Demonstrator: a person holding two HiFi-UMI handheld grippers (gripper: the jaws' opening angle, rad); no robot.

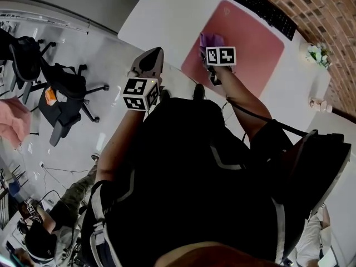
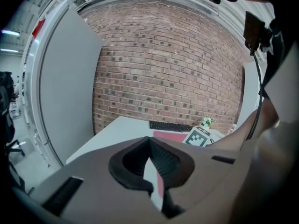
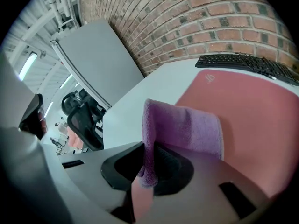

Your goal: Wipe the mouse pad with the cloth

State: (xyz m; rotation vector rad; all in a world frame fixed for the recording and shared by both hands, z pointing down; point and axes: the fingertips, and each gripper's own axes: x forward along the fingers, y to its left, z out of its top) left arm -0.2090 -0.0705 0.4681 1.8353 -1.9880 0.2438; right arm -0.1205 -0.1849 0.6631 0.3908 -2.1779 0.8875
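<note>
Desk (image 1: 161,10) with pink mouse pad (image 1: 256,43); cloth (image 3: 187,127) in right claw (image 3: 148,167), end toward keyboard (image 3: 247,64)

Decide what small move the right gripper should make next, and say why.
Probably lower the right gripper so the cloth presses flat on the pad. Its jaws are shut on the cloth, which sits over the pad's near corner, contact unclear, and the rest of the pad lies ahead toward the keyboard.
</note>
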